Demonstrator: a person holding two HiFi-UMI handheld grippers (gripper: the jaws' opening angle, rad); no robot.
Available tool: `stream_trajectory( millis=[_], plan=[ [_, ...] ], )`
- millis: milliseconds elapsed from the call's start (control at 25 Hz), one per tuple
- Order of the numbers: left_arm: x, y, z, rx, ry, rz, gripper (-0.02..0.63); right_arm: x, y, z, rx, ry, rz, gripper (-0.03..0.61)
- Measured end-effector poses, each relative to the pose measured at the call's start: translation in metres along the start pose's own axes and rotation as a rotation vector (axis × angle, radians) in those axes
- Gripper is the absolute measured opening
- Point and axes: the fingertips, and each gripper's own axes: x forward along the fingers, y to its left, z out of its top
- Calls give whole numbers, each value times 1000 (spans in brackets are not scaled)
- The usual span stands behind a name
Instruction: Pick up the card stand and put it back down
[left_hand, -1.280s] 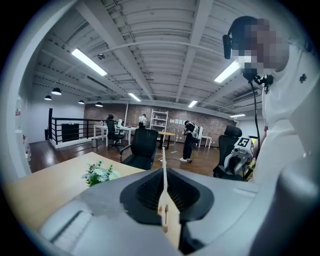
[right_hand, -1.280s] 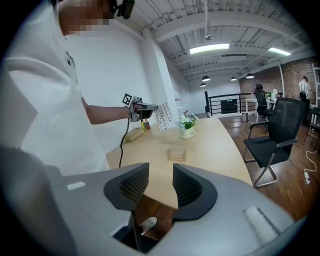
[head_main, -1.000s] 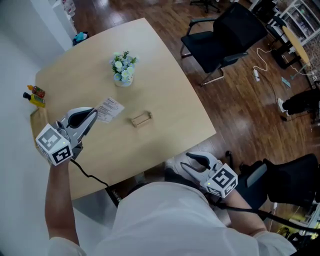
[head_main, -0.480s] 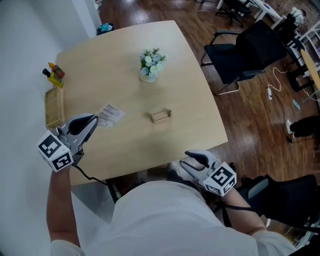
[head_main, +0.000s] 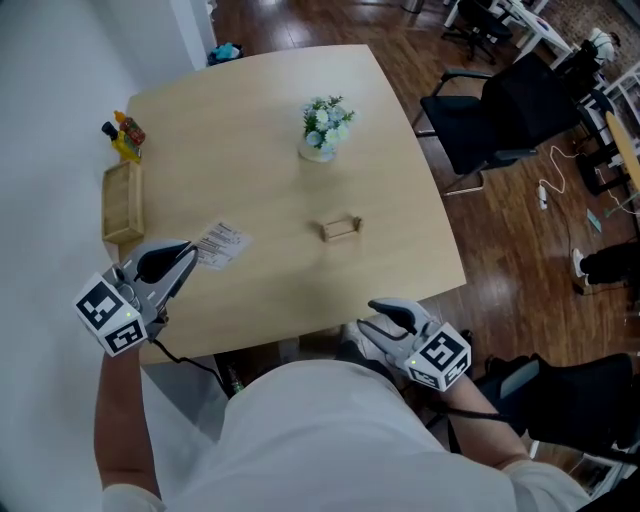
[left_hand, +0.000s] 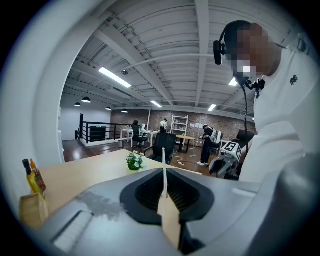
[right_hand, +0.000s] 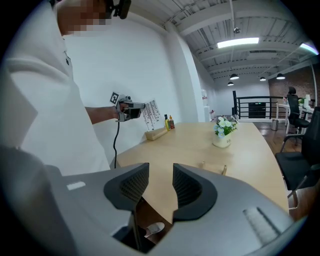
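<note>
Over the last second only the framing in the head view is being altered: the table (head_main: 260, 120) is being slid rightward in frame, and a wooden tray (head_main: 123, 202) with 2 small bottles (head_main: 123, 135) behind it is being brought fully into sight at the left edge. Nothing on the table is being disturbed. The card stand (head_main: 340, 227) is being kept upright near the middle of the table, in the same relation to the flower pot (head_main: 322, 127) beyond it and the paper slip (head_main: 222, 244) to its left. The left gripper (head_main: 188, 250) is being held where it was, over the near-left edge just beside the slip; in the left gripper view its jaws are being kept pressed together with nothing between them. The right gripper (head_main: 375, 318) is being held low against the person's body, off the near table edge and well apart from the stand. In the right gripper view its jaws are being kept narrowly apart and empty, and the stand (right_hand: 214, 167) is being seen ahead of them on the tabletop. The shift is being read as the head settling, not as work begun: the pick-up is judged not yet started. A forward reach by the right gripper is being judged the likeliest opening.
</note>
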Motion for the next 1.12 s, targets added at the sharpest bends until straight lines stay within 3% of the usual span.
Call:
stream_trajectory(
  millis=[1120],
  plan=[
    [6,1,-2,13,-14,-112,17,2,25,-2,33,-22,-96,155]
  ],
)
